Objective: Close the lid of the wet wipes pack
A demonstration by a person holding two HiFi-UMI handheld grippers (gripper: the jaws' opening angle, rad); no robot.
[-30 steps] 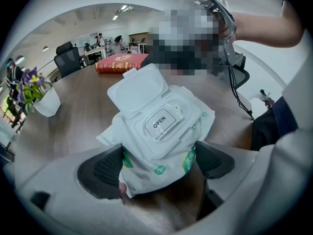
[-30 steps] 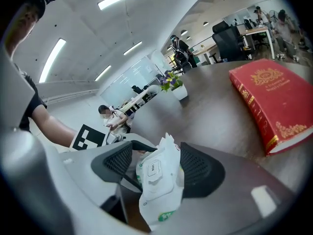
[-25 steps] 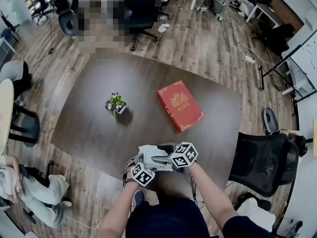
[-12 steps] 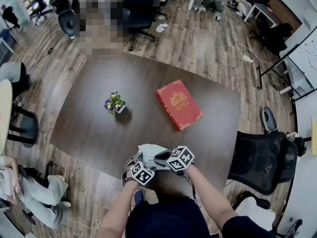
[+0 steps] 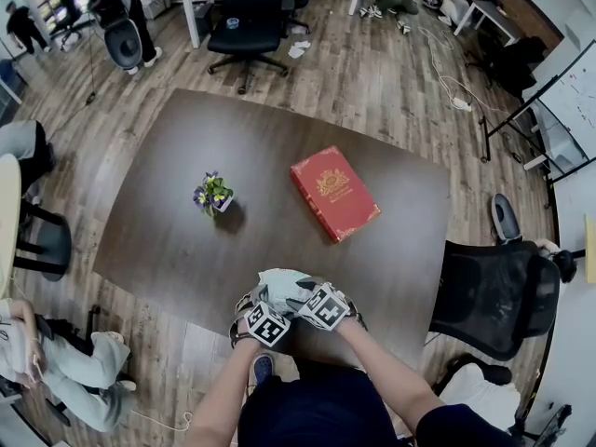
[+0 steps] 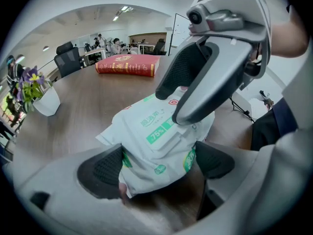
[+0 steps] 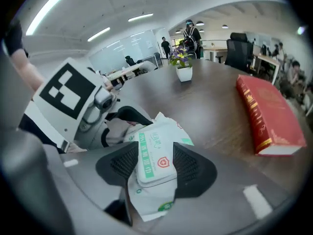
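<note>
The left gripper point(image 6: 157, 164) is squeezing one end of the wet wipes pack point(image 6: 146, 126), which is lying on the table point(image 5: 177, 240). The right gripper point(image 7: 156, 169) has just been opening its jaws. They are sitting half apart, with the pack's lid point(image 7: 152, 155) between them.

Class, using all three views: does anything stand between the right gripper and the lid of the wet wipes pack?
Nothing visible does. The lid already lies between the jaws of the right gripper, which have just been opening. The left gripper is clamped on the wet wipes pack itself.
</note>
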